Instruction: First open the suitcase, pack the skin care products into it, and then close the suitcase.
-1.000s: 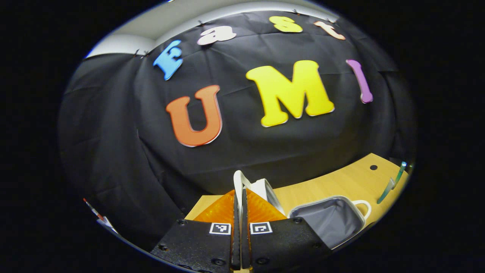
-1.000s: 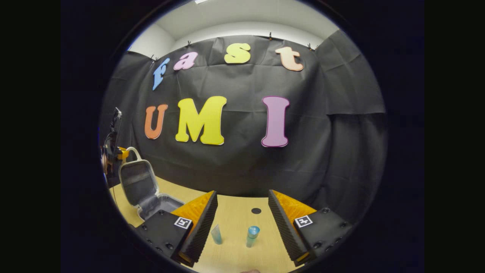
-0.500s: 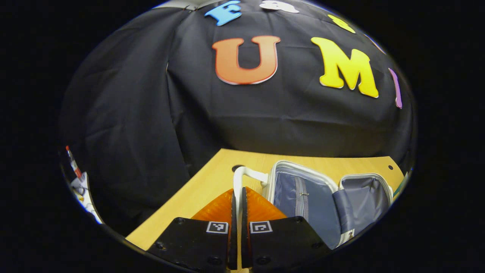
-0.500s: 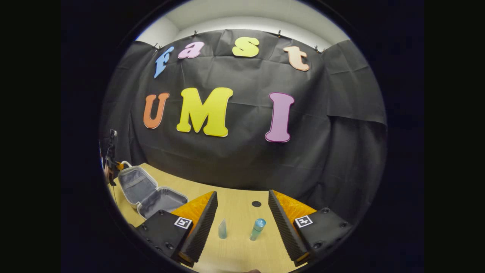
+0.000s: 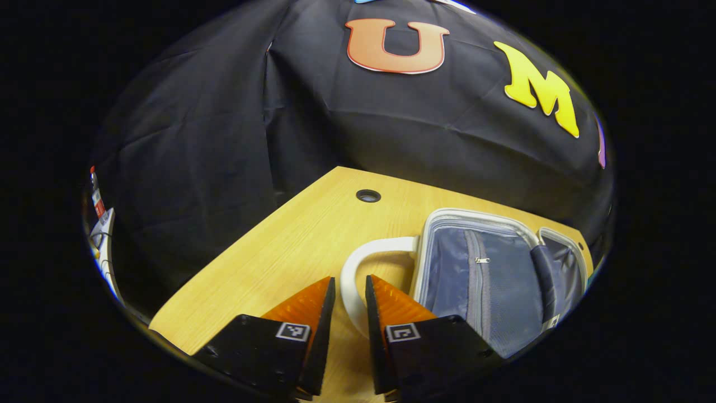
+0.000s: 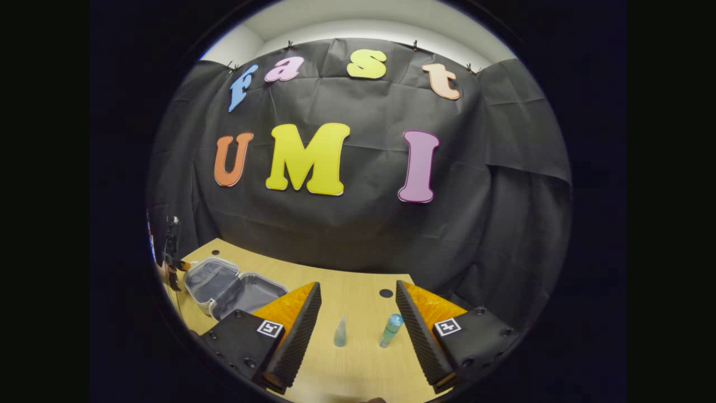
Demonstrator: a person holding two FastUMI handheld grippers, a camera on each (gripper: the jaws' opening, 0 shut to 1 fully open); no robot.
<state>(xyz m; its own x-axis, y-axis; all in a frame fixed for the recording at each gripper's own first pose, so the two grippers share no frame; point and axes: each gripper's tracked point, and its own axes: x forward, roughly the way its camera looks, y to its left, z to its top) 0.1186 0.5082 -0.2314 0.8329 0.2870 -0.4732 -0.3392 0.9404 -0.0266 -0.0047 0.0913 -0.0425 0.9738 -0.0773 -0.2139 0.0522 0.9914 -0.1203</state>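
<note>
The small suitcase (image 5: 492,280) lies open flat on the wooden table (image 5: 291,246), its grey lining facing up. Its white handle (image 5: 348,282) curves through the gap between my left gripper's (image 5: 350,286) orange fingers, which stand slightly apart and do not press on it. In the right gripper view the open suitcase (image 6: 235,288) sits far left, with the left gripper (image 6: 170,263) at its outer edge. My right gripper (image 6: 358,305) is open above the table. Beyond its fingers stand a pale tube (image 6: 340,331) and a blue-capped bottle (image 6: 390,330).
The table has a round cable hole (image 5: 368,196) behind the suitcase and another hole (image 6: 386,293) behind the bottle. Black cloth hangs close behind the table's far edge. Bare wood (image 6: 358,369) lies between my right gripper's fingers.
The suitcase lid has swung down from upright to flat on the table. My left gripper followed it down, then parted its fingers and let go of the handle. The right gripper stayed open.
</note>
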